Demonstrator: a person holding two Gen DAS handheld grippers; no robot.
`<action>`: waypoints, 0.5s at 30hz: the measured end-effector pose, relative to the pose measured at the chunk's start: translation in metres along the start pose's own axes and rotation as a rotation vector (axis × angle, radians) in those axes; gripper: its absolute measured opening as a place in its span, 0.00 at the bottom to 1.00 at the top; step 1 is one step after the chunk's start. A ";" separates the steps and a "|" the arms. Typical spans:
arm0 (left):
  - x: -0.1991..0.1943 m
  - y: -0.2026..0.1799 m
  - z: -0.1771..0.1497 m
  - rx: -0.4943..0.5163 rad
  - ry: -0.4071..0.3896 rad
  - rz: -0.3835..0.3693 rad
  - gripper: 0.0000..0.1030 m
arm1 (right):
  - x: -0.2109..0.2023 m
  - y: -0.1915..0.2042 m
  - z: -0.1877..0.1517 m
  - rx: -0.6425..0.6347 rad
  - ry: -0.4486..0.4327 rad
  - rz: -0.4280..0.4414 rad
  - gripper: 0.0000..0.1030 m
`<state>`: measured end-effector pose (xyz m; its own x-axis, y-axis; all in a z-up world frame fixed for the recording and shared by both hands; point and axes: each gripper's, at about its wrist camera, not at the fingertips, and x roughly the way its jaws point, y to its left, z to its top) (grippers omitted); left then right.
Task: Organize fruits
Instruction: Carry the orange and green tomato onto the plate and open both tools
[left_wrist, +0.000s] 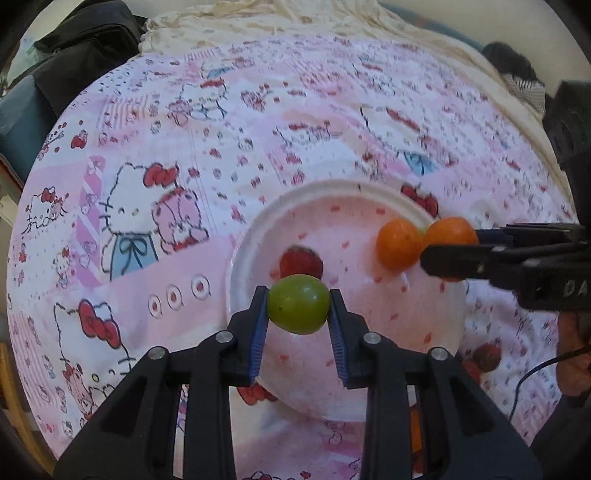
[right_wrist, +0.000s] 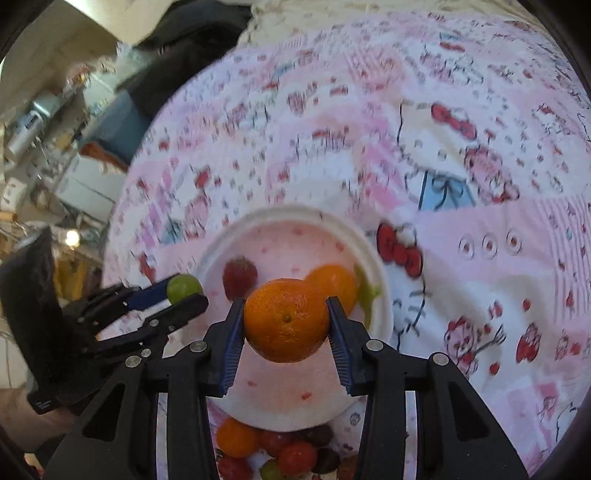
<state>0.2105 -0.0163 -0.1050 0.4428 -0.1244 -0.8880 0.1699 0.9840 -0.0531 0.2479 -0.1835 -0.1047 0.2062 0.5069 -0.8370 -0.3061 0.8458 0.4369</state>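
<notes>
While blurred, plate (right_wrist: 380, 306) holds strawberry (right_wrist: 240, 275), orange (right_wrist: 334, 282), perhaps a grape.

— How many plates are shown?
— One white plate (right_wrist: 373, 266) is counted.
— And what is counted on it?
— One plated orange (right_wrist: 334, 282) and one strawberry (right_wrist: 240, 275).
— Off the plate?
— One held orange (right_wrist: 286, 321) and one green grape (left_wrist: 298, 309) are seen aloft. A third orange (right_wrist: 236, 437) is seen beside the red fruits (right_wrist: 295, 454), which are too blurred to be counted.
</notes>
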 end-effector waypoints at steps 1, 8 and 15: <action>0.001 -0.001 -0.002 0.005 0.005 0.006 0.27 | 0.004 0.001 -0.003 0.003 0.023 -0.018 0.43; 0.008 -0.001 -0.006 0.022 0.008 0.066 0.27 | 0.026 0.000 -0.021 -0.011 0.124 -0.095 0.44; 0.011 0.004 -0.008 0.018 0.014 0.083 0.27 | 0.029 -0.007 -0.021 0.018 0.129 -0.094 0.45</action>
<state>0.2092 -0.0128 -0.1188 0.4438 -0.0402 -0.8952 0.1487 0.9884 0.0293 0.2366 -0.1784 -0.1396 0.1121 0.4007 -0.9093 -0.2744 0.8920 0.3592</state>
